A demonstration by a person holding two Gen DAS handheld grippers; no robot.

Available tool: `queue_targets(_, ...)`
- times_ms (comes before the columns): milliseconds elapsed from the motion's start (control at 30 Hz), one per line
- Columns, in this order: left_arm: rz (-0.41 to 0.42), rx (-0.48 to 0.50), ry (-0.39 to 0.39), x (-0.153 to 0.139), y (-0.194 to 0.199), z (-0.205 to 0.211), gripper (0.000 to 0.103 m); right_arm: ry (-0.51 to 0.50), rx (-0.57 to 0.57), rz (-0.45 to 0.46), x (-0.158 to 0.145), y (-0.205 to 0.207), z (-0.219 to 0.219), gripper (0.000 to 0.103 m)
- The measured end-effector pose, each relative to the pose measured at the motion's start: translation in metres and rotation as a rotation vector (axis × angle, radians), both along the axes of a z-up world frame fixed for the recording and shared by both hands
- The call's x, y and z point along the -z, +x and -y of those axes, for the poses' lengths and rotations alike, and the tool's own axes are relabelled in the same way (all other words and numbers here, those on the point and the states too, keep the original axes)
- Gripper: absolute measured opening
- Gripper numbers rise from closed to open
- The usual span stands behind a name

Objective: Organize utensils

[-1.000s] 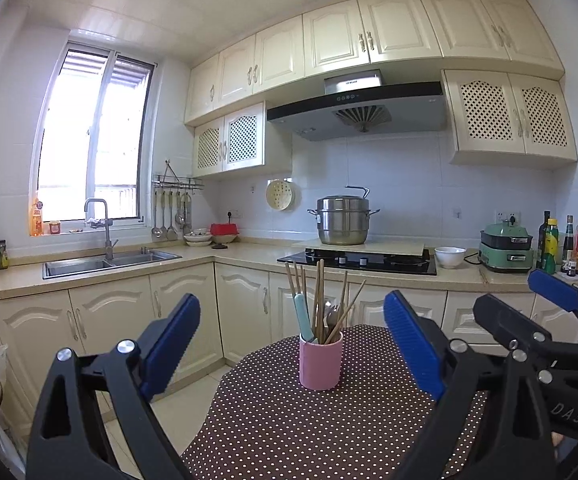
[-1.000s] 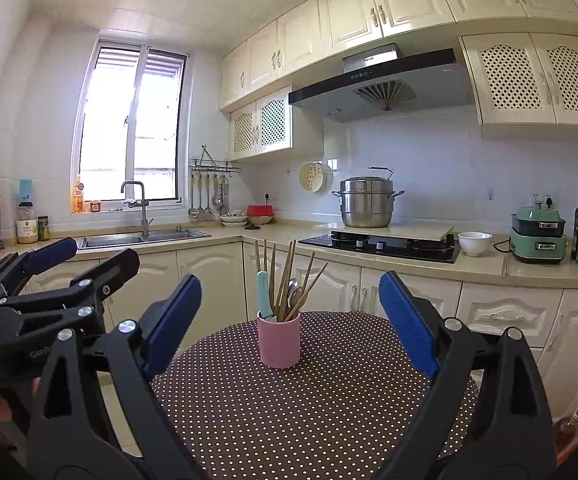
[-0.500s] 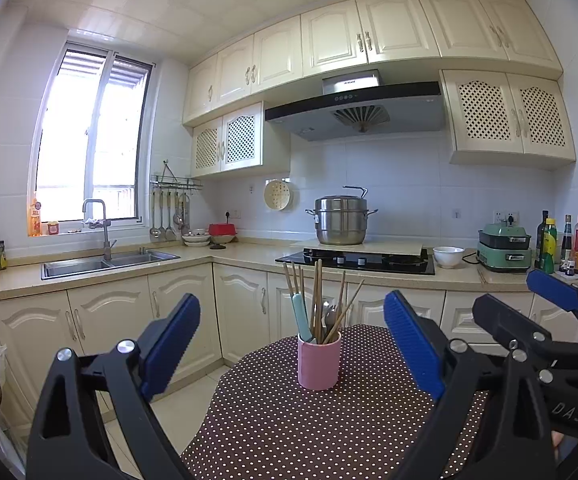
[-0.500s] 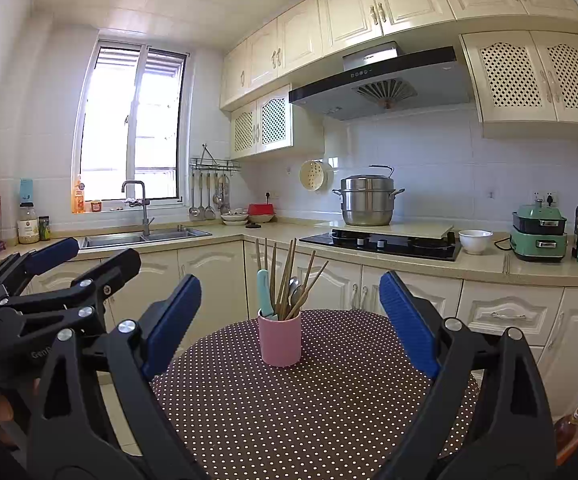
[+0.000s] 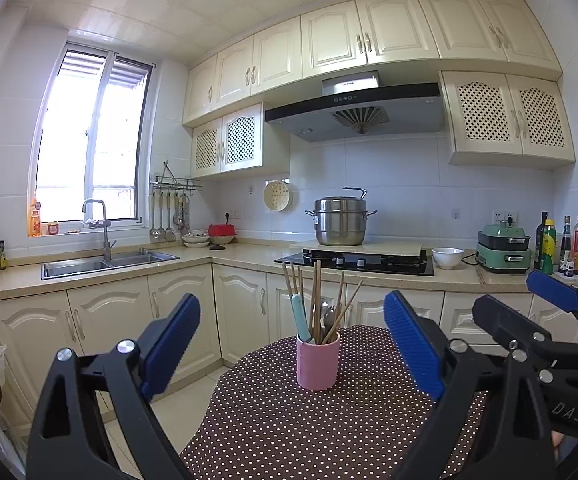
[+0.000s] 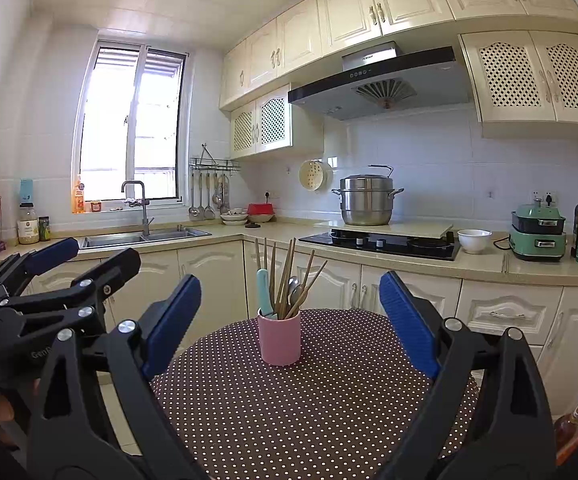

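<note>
A pink cup (image 5: pixel 317 361) (image 6: pixel 279 339) stands upright on the round table with a dark polka-dot cloth (image 5: pixel 309 432) (image 6: pixel 309 400). In it are several wooden chopsticks (image 5: pixel 317 300) (image 6: pixel 287 276), a light blue handle (image 5: pixel 301 316) (image 6: pixel 264 292) and metal spoons (image 6: pixel 293 286). My left gripper (image 5: pixel 291 346) is open and held back from the cup, nothing between its blue pads. My right gripper (image 6: pixel 289 326) is open too, equally short of the cup. Each gripper shows at the edge of the other's view.
A kitchen counter runs behind the table with a sink (image 5: pixel 105 262), a hob (image 5: pixel 357 262) carrying a steel pot (image 5: pixel 341 220), a white bowl (image 5: pixel 447 257), a green cooker (image 5: pixel 503 246) and bottles (image 5: pixel 561 244). Cabinets stand below; floor lies left of the table.
Almost nothing differs: both views drift very slightly, and both grippers stay open in front of the cup.
</note>
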State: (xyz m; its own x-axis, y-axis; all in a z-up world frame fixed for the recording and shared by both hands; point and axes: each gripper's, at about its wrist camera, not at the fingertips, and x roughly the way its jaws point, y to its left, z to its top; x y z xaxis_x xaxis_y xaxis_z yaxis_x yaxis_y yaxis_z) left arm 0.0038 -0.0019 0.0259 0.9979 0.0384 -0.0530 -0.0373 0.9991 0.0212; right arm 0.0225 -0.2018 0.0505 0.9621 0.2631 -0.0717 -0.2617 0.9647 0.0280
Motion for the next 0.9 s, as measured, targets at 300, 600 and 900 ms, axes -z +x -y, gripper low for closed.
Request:
queue_targets(300, -0.007, 0.001, 0.002, 0.001, -0.0015, 0.0036, 0.091, 0.004, 0.0, -0.01, 0.0021, -0.0009, 0.0014, 0.089)
queue_targets(600, -0.007, 0.0, 0.002, 0.0012, -0.0012, 0.0034, 0.091, 0.006, -0.001, -0.012, 0.0028, -0.0011, 0.0012, 0.089)
queue_targets(900, -0.007, -0.001, 0.003, 0.001, -0.0009, 0.0035, 0.091, 0.007, 0.0, -0.014, 0.0042, -0.0024, 0.0001, 0.09)
